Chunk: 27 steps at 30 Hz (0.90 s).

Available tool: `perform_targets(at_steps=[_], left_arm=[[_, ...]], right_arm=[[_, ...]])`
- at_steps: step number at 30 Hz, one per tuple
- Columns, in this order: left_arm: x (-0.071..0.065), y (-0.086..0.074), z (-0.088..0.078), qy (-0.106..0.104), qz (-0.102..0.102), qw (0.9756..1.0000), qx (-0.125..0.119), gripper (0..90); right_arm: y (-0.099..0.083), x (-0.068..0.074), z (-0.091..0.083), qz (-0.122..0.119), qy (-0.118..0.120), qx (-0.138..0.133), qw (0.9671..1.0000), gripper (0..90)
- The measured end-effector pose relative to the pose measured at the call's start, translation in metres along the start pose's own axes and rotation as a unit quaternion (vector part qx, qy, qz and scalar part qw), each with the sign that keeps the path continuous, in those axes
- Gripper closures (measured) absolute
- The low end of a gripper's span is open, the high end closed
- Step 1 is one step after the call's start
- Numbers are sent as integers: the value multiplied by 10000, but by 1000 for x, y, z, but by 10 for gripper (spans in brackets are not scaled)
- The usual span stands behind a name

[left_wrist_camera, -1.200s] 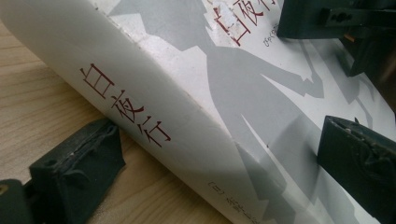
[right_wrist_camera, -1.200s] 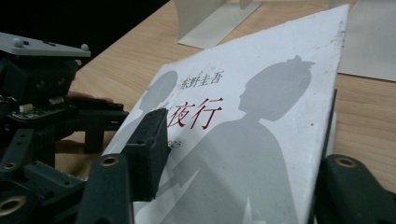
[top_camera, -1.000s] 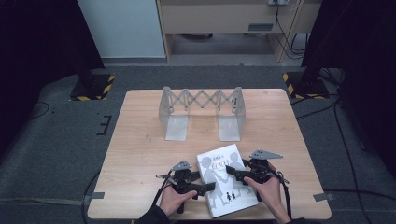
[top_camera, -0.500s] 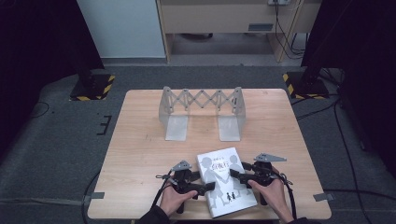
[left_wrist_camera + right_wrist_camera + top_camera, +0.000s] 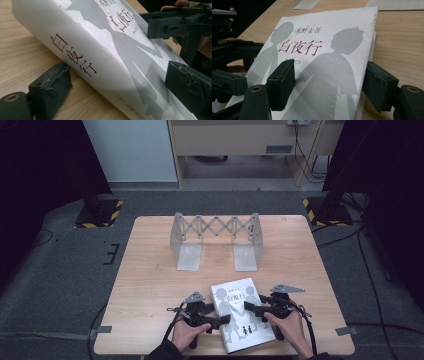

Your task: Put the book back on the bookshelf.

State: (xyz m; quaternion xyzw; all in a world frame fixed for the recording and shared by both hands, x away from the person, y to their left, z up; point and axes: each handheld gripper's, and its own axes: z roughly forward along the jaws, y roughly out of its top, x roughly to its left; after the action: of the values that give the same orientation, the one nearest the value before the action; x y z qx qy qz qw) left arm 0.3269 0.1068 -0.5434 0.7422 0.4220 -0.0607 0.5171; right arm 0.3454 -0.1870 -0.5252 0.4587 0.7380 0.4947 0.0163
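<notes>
The left gripper (image 5: 223,319) has its jaws spread wide on either side of the book (image 5: 241,312): in the left gripper view one padded jaw sits on the table beside the spine and the other lies over the front cover, and neither pad is seen pressing the book, so the jaws stand apart around it rather than clamped. The right gripper (image 5: 249,308) is likewise parted; in the right gripper view one pad rests on or just above the cover and the other stands at the outer page edge, and whether they touch cannot be told. There is one book, two grippers and one folding rack (image 5: 216,239). The book is a thick white paperback with a glossy, slightly scuffed cover printed with grey silhouettes of two figures and red characters on front and spine; it lies at the near edge of the table (image 5: 150,290), between the two hands. The gripper pads are black blocks wrapped in wrinkled tape. The table top is pale wood with a visible grain. The rack is grey metal, a scissor lattice between two upright end plates, standing well apart from the book toward the far side.
</notes>
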Motion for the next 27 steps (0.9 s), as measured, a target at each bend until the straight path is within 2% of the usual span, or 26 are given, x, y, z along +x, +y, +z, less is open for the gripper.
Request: perform_targets(at_steps=[3, 6, 13, 16, 19, 23, 27], left_arm=[[1, 0, -1, -19, 10, 10000, 17, 67], [1, 1, -1, -19, 11, 10000, 46, 68], [0, 1, -3, -3, 8, 9999, 122, 70], [0, 1, -4, 10, -77, 9999, 113, 84], [1, 2, -4, 3, -130, 9998, 139, 83], [2, 4, -5, -20, -167, 9996, 208, 82], [1, 3, -5, 18, -106, 9997, 220, 82]], right_arm=[[1, 0, -1, 59, -7, -47, 10000, 355], [3, 1, -2, 72, 1, -16, 10000, 366], [5, 2, -4, -83, 21, -70, 9999, 409], [6, 3, -5, -149, 25, -98, 9998, 426], [7, 3, -6, -141, 50, -164, 9998, 452], [9, 4, -9, -97, 135, -384, 9991, 514], [7, 3, -7, -36, 93, -331, 9994, 503]])
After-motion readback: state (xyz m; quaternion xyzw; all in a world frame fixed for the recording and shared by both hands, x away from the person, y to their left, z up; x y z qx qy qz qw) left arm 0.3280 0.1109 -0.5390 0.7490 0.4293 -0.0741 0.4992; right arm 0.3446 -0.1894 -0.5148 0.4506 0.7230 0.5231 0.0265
